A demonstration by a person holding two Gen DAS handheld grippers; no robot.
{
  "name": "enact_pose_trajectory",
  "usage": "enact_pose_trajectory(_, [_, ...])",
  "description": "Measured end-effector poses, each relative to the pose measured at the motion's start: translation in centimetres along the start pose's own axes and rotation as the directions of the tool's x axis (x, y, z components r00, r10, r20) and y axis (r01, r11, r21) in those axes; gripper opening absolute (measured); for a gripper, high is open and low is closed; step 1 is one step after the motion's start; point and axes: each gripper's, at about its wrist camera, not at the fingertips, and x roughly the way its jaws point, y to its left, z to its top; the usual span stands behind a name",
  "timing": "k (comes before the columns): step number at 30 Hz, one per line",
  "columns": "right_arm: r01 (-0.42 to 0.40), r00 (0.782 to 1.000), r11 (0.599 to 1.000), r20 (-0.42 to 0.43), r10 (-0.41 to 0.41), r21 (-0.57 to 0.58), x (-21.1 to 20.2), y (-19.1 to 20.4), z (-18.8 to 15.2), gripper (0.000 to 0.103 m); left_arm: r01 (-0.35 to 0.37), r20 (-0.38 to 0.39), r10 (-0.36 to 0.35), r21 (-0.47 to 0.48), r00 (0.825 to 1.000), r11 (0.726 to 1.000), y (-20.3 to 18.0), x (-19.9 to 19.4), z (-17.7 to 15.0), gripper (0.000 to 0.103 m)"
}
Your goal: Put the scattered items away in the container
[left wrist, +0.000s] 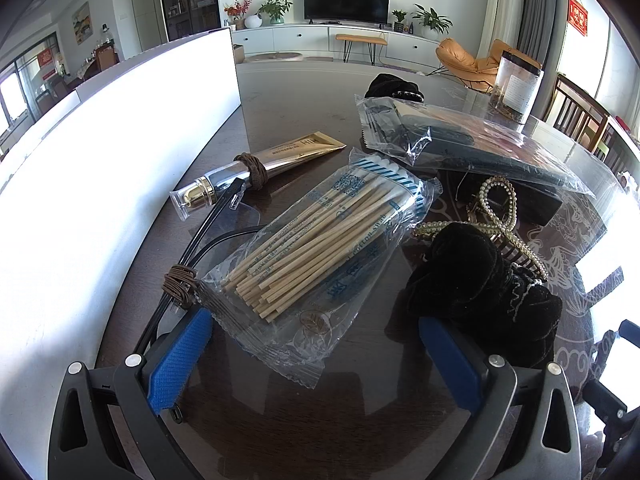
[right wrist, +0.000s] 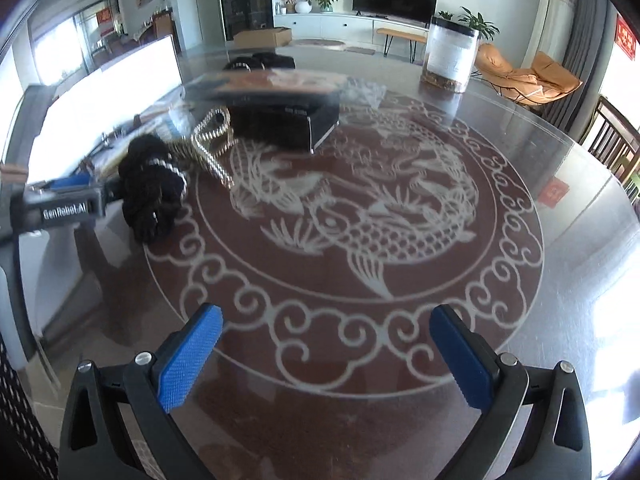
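Left tool (left wrist: 316, 356) has its jaws wide apart, nothing between the pads, hovering low over the bench (left wrist: 304, 120); the swab packet (left wrist: 320, 248) sits dead ahead, its near crinkled end lying right in the gap between the two blue pads; long axis runs from near-left to far-right, so oblique to the jaw line rather than square across it; judgement: a slight wrist roll is needed so the pads close across the packet's narrow width rather than along the sticks

White box (left wrist: 120, 152), presumably the container, stands along the left side, just beside the gold tube (left wrist: 276, 160); so the carry after a pick would go left; black scrunchie (left wrist: 480, 284) is just beside the right pad, touching or nearly so, can't tell which; risk is catching its fabric when closing; pearl hair clip (left wrist: 496, 216) lies behind it, bagged comb (left wrist: 472, 144) further back

Right tool (right wrist: 326, 356) also spread apart and empty, over bare patterned glass; the scattered items lie well apart from it, up and to its left; left tool is plainly the nearer one for the packet; right stays clear of the path
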Motion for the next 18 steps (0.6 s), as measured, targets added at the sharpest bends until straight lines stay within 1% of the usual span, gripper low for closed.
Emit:
enact_pose_trajectory(2, [0.002, 1.0, 1.0, -0.012, -0.001, 0.009, 0.1, -0.2, -0.5, 0.103, 0.0, 0.0, 0.0, 0.0, 1.0, 1.0, 0.0, -0.1, -0.1, 0.103])
enact_pose_trajectory(9, [-0.002, 1.0, 1.0, 0.003, 0.002, 0.023, 0.0, -0.2, -1.2, 0.103, 0.0, 0.0, 0.0, 0.0, 1.0, 1.0, 0.0, 0.0, 0.0, 0.103])
enact_pose_trajectory(12, [0.0, 0.999, 1.0, 0.037, -0.001, 0.027, -0.1, -0.1, -1.6, 0.103, -0.001, -0.001, 0.001, -0.001, 1.0, 1.0, 0.0, 0.0, -0.1, 0.103])
enact_pose_trajectory(18, [0.001, 0.999, 1.0, 0.038, -0.003, 0.029, -0.1, -0.1, -1.6, 0.103, -0.001, 0.0, 0.001, -0.001, 1.0, 1.0, 0.0, 0.0, 0.0, 0.103])
